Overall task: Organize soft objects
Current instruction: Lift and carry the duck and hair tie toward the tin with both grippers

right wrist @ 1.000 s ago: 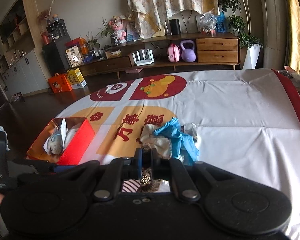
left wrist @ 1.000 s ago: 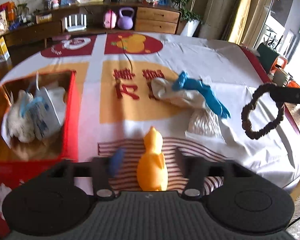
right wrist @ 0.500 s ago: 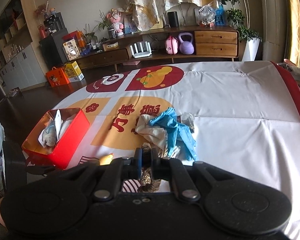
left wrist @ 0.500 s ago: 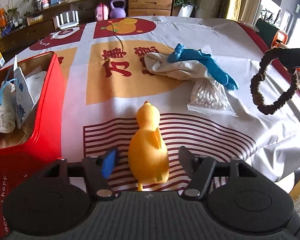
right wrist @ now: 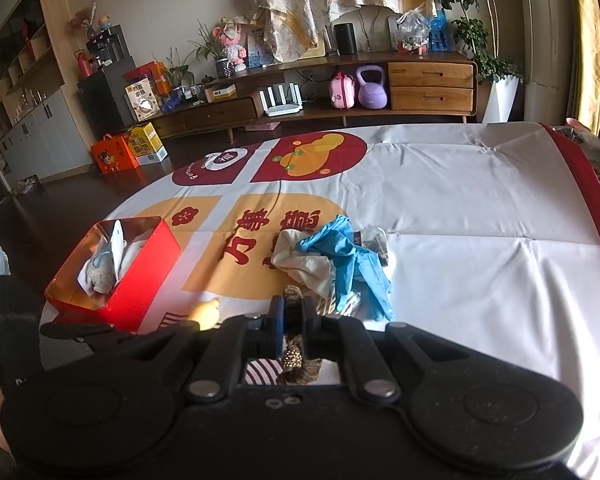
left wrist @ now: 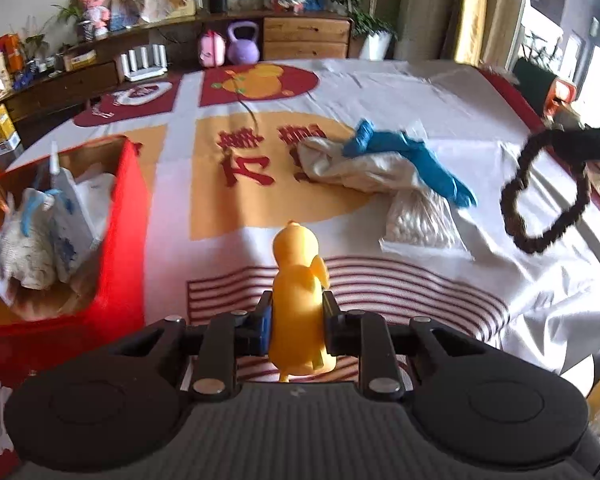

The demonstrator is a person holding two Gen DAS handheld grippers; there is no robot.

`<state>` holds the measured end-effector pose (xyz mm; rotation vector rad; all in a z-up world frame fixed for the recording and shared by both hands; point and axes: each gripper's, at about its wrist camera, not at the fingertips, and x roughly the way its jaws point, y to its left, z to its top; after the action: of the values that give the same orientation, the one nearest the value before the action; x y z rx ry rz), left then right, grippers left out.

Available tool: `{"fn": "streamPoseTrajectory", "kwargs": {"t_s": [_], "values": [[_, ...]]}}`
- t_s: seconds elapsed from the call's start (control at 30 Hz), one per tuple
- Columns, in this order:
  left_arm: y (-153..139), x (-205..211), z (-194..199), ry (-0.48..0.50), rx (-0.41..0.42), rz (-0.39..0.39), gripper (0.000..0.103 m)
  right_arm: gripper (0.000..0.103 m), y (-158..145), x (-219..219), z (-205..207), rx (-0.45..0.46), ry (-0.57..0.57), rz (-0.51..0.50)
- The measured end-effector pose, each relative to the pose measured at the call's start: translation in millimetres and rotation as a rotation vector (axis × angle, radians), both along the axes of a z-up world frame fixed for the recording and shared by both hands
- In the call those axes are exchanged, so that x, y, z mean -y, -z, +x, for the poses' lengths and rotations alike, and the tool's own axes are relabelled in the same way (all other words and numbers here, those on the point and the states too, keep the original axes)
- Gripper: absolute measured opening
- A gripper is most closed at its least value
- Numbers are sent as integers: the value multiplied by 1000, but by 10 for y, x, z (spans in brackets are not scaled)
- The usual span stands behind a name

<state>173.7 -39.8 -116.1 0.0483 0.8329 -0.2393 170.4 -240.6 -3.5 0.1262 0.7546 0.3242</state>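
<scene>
My left gripper (left wrist: 297, 312) is shut on a yellow soft duck (left wrist: 298, 280), over the striped patch of the tablecloth. My right gripper (right wrist: 293, 314) is shut on a brown hair scrunchie (right wrist: 294, 354); the scrunchie also shows in the left wrist view (left wrist: 544, 192), hanging in the air at the right. A red box (left wrist: 124, 232) stands at the left and holds a white stuffed toy (left wrist: 24, 240) and tissue packs; the box also shows in the right wrist view (right wrist: 140, 280). A blue glove (left wrist: 412, 160) lies on a cream cloth (left wrist: 352, 168) mid-table.
A clear bag of white beads (left wrist: 420, 220) lies beside the cloth. The table's right edge has a red border (right wrist: 588, 200). Behind the table stands a low wooden cabinet (right wrist: 380, 88) with a purple kettlebell and a pink item.
My left gripper has closed on the yellow duck, which stood between its open fingers before. The right gripper keeps its hold on the scrunchie.
</scene>
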Motion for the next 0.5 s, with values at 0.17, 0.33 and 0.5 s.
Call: {"fn": "streamPoseTrajectory", "kwargs": {"t_s": [0.17,0.33,0.5], "values": [[-264,-144,-49,-45,32,-12,23,8,-82,-75,-26,16,-13,15],[-508,-307,-123,-87,44,-16,23,8,-224,-245,-79,40,-56,26],[-704,-477,-192,-123,57,-18,23,8,-345,-475,-75,62,-106,36]]}}
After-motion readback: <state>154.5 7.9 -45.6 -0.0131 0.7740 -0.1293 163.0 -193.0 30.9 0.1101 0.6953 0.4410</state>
